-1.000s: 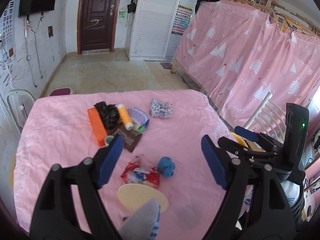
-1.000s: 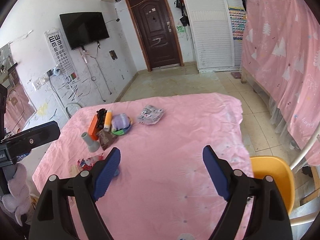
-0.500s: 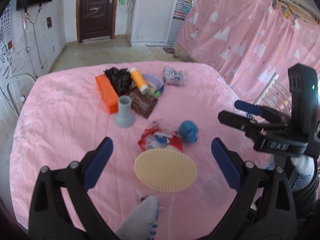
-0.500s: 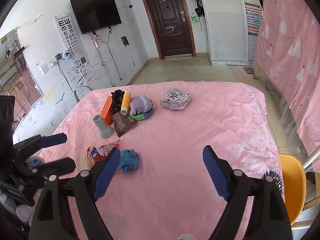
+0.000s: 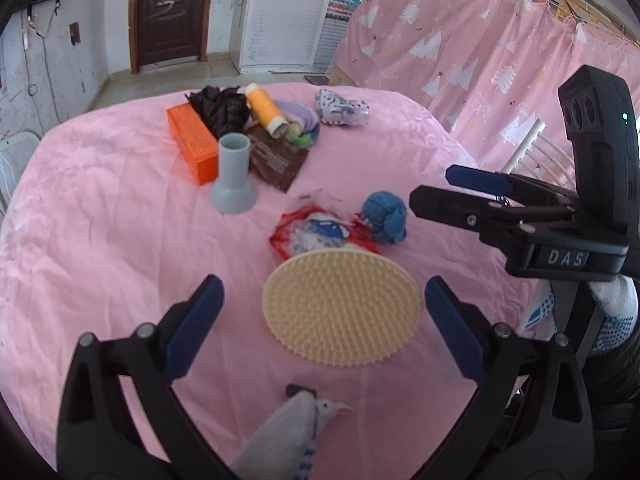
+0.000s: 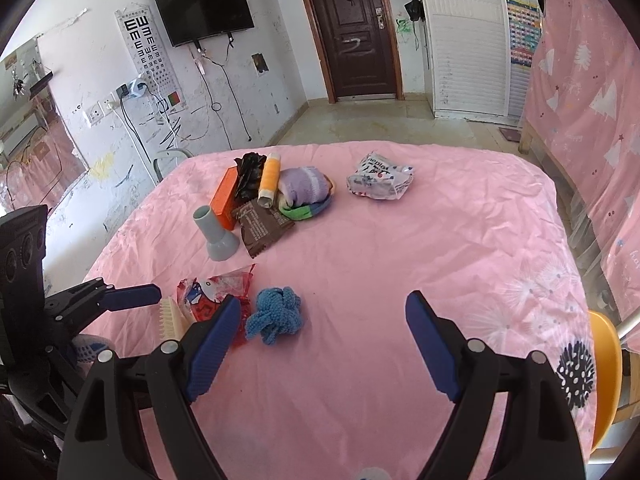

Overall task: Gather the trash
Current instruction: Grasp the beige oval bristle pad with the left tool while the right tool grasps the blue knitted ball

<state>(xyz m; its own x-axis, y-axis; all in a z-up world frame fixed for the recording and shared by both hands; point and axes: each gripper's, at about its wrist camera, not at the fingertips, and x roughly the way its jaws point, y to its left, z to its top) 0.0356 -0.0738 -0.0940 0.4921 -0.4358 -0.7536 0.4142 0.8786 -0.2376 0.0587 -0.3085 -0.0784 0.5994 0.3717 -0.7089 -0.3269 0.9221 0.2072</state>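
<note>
My left camera looks down close over the brush [image 5: 342, 307], facing the door. My right camera sits higher, same heading. Both share the wrapper [image 5: 320, 232] [image 6: 214, 290] and table [image 5: 100, 240] [image 6: 400, 248].

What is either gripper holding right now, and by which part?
Nothing. The left gripper and right gripper are both open, fingers empty, above the pink tablecloth.

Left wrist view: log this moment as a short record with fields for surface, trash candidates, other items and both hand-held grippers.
surface: pink tablecloth
trash candidates: red-and-blue wrapper; brown wrapper; white printed wrapper
other items: cream bristle pad overlapping the red-and-blue wrapper's near edge; blue yarn ball; grey funnel-shaped cup upright; orange box
left hand-held gripper: open, holding nothing, bristle pad in line between its fingers
right hand-held gripper: open, holding nothing
</note>
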